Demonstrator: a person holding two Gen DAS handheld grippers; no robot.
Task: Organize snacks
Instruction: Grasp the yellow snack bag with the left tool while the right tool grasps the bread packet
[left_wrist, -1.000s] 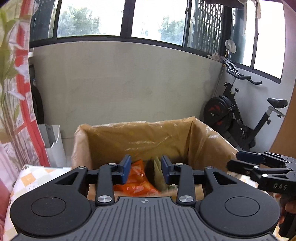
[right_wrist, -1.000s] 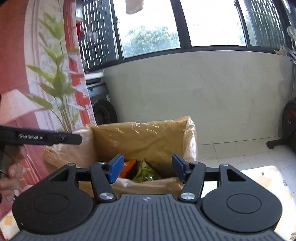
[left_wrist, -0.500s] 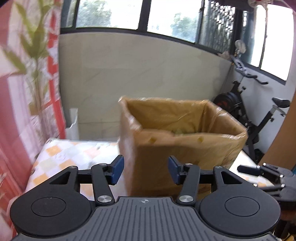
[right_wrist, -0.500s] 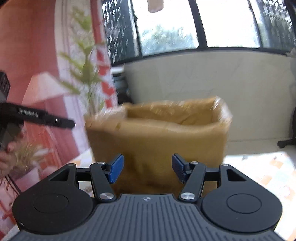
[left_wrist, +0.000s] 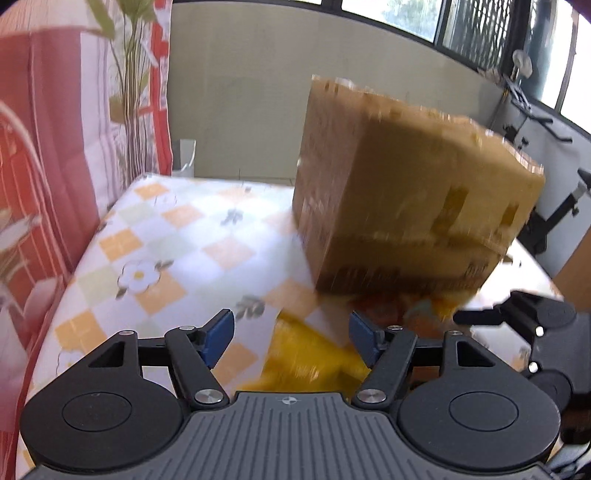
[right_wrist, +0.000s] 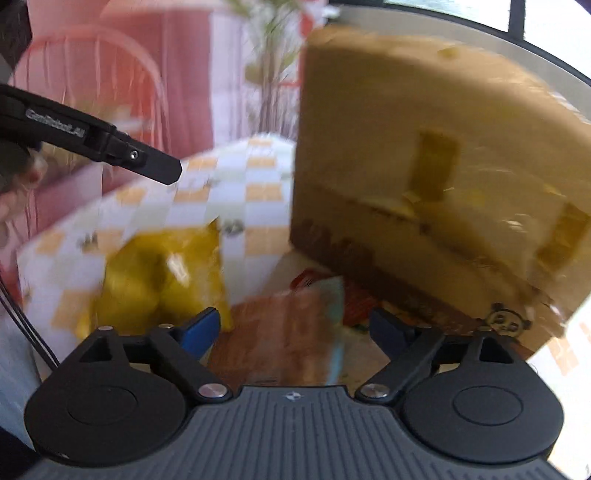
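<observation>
A brown cardboard box (left_wrist: 406, 192) stands on the checked tablecloth (left_wrist: 166, 251); it also shows in the right wrist view (right_wrist: 424, 166). A yellow snack bag (left_wrist: 310, 354) lies in front of the box, just beyond my left gripper (left_wrist: 291, 338), which is open and empty. In the right wrist view the yellow snack bag (right_wrist: 166, 273) lies left of a brown-orange packet (right_wrist: 288, 332), with a red packet (right_wrist: 354, 299) by the box's base. My right gripper (right_wrist: 291, 330) is open and empty above the brown-orange packet. The frames are blurred.
A red and white floral curtain (left_wrist: 55, 129) hangs at the left. An exercise bike (left_wrist: 554, 199) stands behind the box at the right. The right gripper (left_wrist: 517, 317) shows in the left view, and the left gripper (right_wrist: 92, 136) shows in the right view.
Both grippers have dropped from over the box's open top to table level in front of it. The snack bags on the table have come into view. The left jaws have opened wider.
</observation>
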